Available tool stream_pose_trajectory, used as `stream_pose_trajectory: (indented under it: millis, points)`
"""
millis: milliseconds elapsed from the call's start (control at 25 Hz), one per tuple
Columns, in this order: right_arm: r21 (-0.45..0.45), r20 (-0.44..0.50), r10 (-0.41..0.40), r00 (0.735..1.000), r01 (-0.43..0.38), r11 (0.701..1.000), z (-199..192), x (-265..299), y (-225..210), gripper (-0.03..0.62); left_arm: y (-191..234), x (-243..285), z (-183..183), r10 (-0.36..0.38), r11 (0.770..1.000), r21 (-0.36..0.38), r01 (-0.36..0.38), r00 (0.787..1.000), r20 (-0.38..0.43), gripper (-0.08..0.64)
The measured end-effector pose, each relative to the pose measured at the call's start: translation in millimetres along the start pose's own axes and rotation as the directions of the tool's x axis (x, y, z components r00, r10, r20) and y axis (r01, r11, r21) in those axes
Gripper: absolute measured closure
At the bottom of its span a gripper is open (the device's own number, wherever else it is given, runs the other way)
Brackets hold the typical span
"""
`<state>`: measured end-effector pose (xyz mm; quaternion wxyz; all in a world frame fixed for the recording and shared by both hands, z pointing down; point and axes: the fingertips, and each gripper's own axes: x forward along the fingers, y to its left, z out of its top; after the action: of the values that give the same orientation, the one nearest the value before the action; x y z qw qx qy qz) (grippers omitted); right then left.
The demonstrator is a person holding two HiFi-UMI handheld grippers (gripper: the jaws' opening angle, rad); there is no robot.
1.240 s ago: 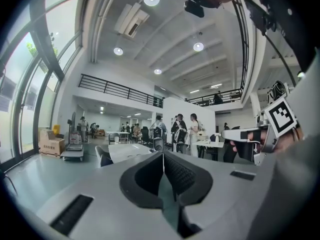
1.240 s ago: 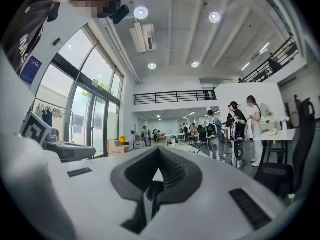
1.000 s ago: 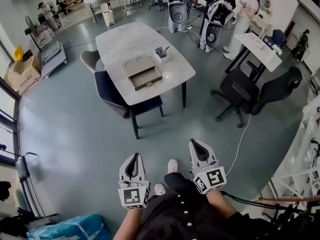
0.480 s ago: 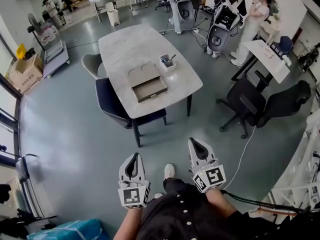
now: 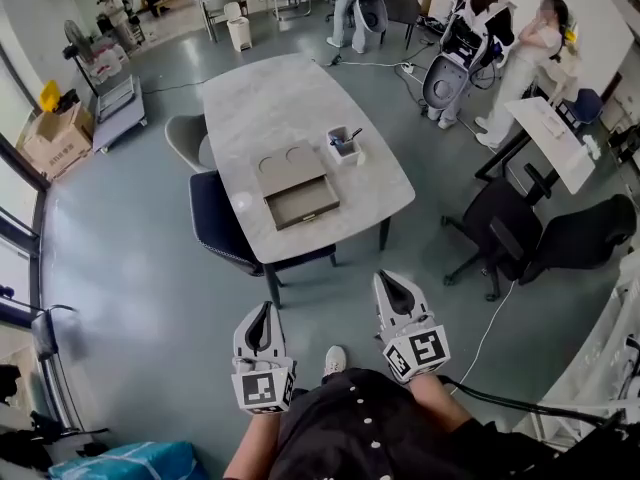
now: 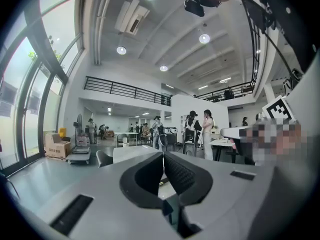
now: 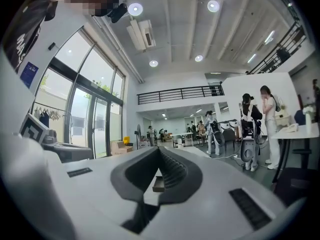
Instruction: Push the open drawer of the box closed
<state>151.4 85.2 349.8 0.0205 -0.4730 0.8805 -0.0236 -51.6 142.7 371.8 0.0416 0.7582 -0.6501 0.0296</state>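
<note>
A flat wooden box (image 5: 293, 174) lies on the grey marble table (image 5: 265, 93) several steps ahead of me. Its drawer (image 5: 305, 206) is pulled open toward the table's near edge. Both grippers are held low in front of my body, far short of the table. The left gripper (image 5: 264, 307) is shut with nothing in it, as the left gripper view (image 6: 162, 155) confirms. The right gripper (image 5: 384, 279) is shut and empty too. Through the hollow below the shut tips (image 7: 159, 149) in the right gripper view, the open drawer (image 7: 158, 184) shows small and distant.
A dark blue chair (image 5: 222, 226) is tucked at the table's near left corner, a grey one (image 5: 184, 134) behind it. A pen cup (image 5: 343, 145) stands right of the box. Black office chairs (image 5: 520, 230) and a white desk (image 5: 550, 140) stand at the right, people and machines behind.
I have stepped toward the table, so it and the box sit nearer and lower in the head view. Both grippers stay shut and in the same place before my body.
</note>
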Motion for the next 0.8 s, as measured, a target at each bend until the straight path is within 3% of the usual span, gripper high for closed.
stream_pose_trajectory:
  millis: [400,800]
  points:
    - [0.012,-0.029,0.066,0.997,-0.066,0.998,-6.2,44.0,-24.7,0.595,4.2,32.3,-2.6,0.060,0.998,0.002,-0.060,0.998,-0.032,0.543]
    - [0.013,-0.048,0.067,0.997,-0.067,0.998,-12.1,88.6,-37.9,0.595,19.6,75.6,-0.3,0.043,0.999,0.000,-0.043,0.999,-0.028,0.543]
